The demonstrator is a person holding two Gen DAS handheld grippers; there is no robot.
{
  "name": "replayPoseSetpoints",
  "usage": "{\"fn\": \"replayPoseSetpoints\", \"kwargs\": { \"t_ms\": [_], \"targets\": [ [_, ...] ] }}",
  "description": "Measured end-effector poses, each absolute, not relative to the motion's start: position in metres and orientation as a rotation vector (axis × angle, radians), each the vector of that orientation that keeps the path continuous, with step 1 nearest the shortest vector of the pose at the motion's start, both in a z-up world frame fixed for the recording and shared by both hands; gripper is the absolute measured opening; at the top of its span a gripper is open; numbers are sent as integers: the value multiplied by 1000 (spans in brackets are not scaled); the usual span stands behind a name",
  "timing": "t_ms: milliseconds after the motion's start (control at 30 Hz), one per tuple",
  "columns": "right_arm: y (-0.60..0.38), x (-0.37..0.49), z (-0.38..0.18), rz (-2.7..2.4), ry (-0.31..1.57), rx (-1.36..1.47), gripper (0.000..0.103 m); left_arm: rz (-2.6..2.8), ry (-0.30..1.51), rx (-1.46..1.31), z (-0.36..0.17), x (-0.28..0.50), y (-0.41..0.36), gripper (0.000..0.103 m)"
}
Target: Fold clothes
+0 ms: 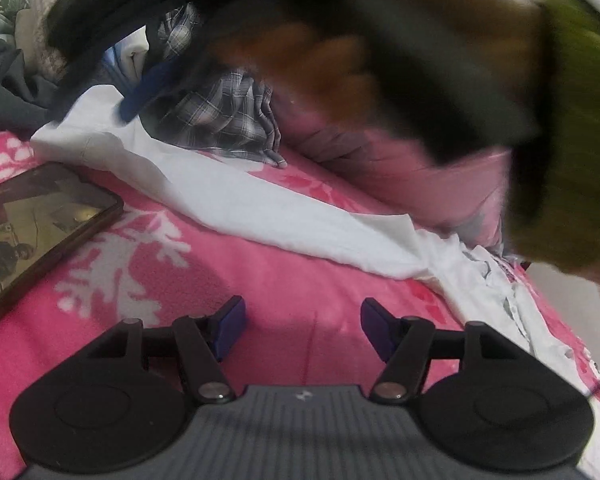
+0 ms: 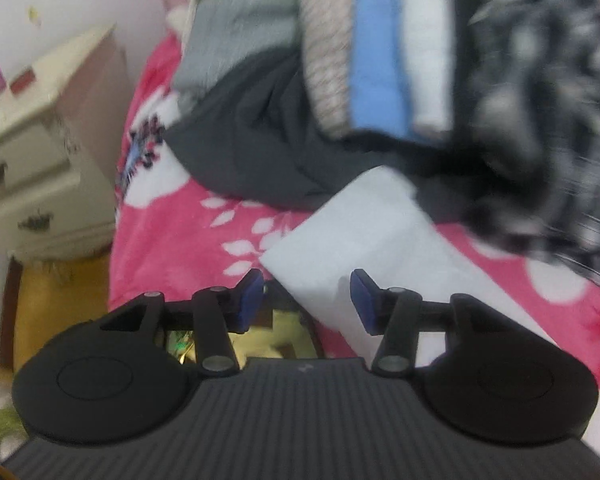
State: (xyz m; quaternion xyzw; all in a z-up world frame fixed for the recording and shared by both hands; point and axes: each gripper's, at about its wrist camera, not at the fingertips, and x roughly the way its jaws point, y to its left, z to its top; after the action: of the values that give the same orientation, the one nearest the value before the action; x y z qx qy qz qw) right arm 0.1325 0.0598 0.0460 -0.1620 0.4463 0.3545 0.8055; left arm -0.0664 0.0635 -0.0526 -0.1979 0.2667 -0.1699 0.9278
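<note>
Across the bed (image 1: pixel 284 280) lay a limp white garment (image 1: pixel 260 208); both claws, left claw (image 1: pixel 303 330) and right claw (image 2: pixel 306 300), gaped empty; its edge looked easiest to pinch.

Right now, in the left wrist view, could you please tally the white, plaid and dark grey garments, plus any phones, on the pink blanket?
White garment: 1
Plaid garment: 1
Dark grey garment: 1
Phone: 1
Total: 4
</note>
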Motion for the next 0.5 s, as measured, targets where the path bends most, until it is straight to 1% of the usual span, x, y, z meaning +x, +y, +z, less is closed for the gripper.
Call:
{"fn": "replayPoseSetpoints", "kwargs": {
  "t_ms": [133, 233, 267, 300, 333, 367, 400, 467, 500],
  "targets": [
    [86, 139, 26, 794, 975, -429, 52, -363, 544, -423, -54, -67, 67, 66],
    [98, 144, 14, 736, 973, -477, 52, -367, 542, -427, -54, -66, 67, 66],
    [98, 147, 11, 722, 976, -469, 49, -368, 541, -427, -54, -66, 67, 66],
    [97, 150, 10, 712, 982, -446, 45, -369, 540, -427, -54, -66, 67, 66],
    [95, 153, 10, 702, 987, -418, 31, -370, 539, -429, -54, -66, 67, 66],
    [92, 157, 10, 690, 994, -386, 8, -371, 536, -432, -55, -66, 67, 66],
    [86, 161, 13, 677, 1001, -338, 5, -372, 533, -437, -55, -66, 68, 66],
    [69, 166, 23, 656, 1003, -212, 2, -375, 527, -445, -56, -66, 68, 66],
    [57, 165, 31, 635, 986, -157, 2, -377, 523, -449, -56, -67, 68, 66]
  ]
}}
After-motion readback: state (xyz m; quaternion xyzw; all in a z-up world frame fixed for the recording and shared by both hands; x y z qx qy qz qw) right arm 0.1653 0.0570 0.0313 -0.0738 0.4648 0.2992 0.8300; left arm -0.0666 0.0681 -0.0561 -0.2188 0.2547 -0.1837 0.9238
